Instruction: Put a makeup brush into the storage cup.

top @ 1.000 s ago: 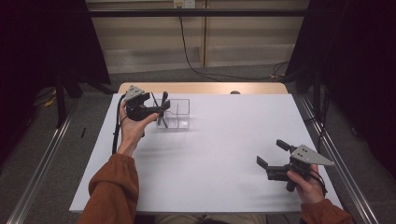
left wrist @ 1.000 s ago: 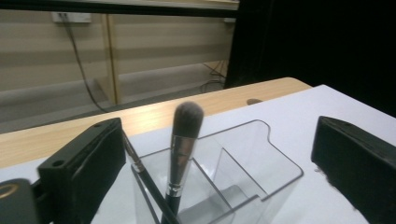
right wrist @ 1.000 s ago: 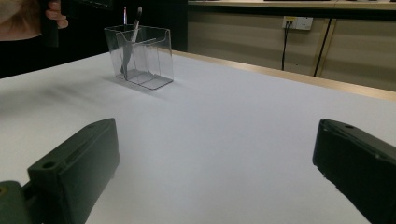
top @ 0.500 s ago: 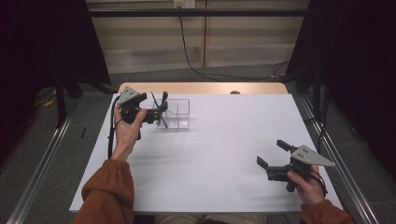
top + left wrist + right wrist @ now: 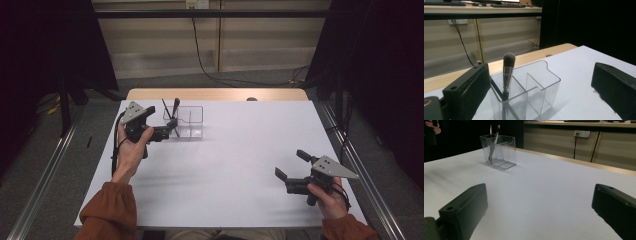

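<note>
- A clear plastic organiser box [image 5: 190,121] with thin see-through walls stands upright on the white table [image 5: 235,165], towards the far left part of it, just short of the bare wooden strip along the far edge.
- In the left gripper view the clear plastic organiser box [image 5: 529,87] is split by inner walls into compartments; I can make out at least three, and the front wall is stepped, lower than the back.
- Two slim things stand in its left compartment: a makeup brush with a dark handle, silver ferrule and rounded grey-brown bristle head [image 5: 508,72], bristles up and nearly upright, and a thin black stick [image 5: 166,108] leaning to the left, which crosses the brush low down.
- The right gripper view shows the same box [image 5: 499,151] well away across the bare white surface, with both stems rising above its rim.
- The left gripper [image 5: 173,127], held in the person's left hand [image 5: 131,150], sits just beside the box's left end. Its jaws are spread wide with nothing between them; in its own view one jaw lies close by the box's left wall and the other stands clear of the box on the right.
- The right gripper [image 5: 292,164], in the right hand [image 5: 327,192], hovers near the near right corner of the table, well apart from the box. Its two jaws gape wide and hold nothing.
- Count: one box, one brush, one stick, two grippers.
</note>
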`<state>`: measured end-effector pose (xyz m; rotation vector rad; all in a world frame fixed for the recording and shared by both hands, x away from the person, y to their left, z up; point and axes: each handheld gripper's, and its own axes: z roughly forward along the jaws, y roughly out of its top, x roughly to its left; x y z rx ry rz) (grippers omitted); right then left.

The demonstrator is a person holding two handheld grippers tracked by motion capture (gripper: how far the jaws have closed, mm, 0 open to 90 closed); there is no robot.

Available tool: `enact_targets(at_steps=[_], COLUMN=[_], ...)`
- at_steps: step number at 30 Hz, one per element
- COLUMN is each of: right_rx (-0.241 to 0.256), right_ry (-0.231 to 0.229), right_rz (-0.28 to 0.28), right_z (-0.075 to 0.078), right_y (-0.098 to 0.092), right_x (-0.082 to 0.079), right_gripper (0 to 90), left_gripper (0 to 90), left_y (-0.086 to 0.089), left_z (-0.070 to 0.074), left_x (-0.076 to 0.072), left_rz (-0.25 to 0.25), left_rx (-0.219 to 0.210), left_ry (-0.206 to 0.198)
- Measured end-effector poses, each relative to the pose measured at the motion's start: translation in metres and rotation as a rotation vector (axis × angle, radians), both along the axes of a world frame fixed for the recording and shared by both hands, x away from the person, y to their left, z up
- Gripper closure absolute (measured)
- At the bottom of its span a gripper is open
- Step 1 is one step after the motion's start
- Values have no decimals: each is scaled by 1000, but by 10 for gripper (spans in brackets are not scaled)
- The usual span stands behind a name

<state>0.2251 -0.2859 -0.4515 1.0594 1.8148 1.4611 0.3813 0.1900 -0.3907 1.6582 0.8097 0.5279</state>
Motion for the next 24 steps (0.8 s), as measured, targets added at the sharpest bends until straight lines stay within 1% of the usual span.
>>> enact_targets(at_steps=[1, 4, 5, 7, 9, 13, 15, 17, 18, 19, 20, 22, 24], right_rx=[-1, -1, -1, 1, 0, 1, -1, 2, 2, 1, 0, -1, -2], right_ry=[1, 0, 1, 1, -2, 1, -2, -4, -4, -1, 0, 0, 0], right_rz=[1, 0, -1, -1, 1, -2, -2, -3, -4, -4, -5, -4, -5], right_z=[0, 0, 0, 0, 1, 0, 1, 1, 1, 1, 0, 1, 1], right_y=[0, 0, 0, 0, 0, 0, 0, 0, 0, 0, 0, 0, 0], right_x=[0, 0, 0, -1, -1, -1, -1, -1, -1, -1, 0, -1, -1], right_gripper=[0, 0, 0, 0, 0, 0, 0, 0, 0, 0, 0, 0, 0], left_gripper=[23, 23, 23, 23, 23, 23, 23, 23, 35, 53, 53, 42, 38], left_y=[-1, 0, 1, 4, 9, 16, 20, 24, 26, 29, 30, 34, 37], left_z=[1, 2, 2, 3, 4, 3, 2, 1, 0, 0, -1, -4, -7], left_x=[-2, -7, -9, -13, -19, -29, -36, -43, -46, -49, -53, -59, -64], left_rz=[1, 5, 3, 2, 4, 7, 12, 5, -5, -7, 1, 4, 5], left_rx=[-6, 13, 8, -10, -5, -6, 4, 3, 2, 2, -2, -6, -1], left_ry=[4, -15, -16, -19, -31, -37, -45, -50, -49, -56, -65, -57, -52])
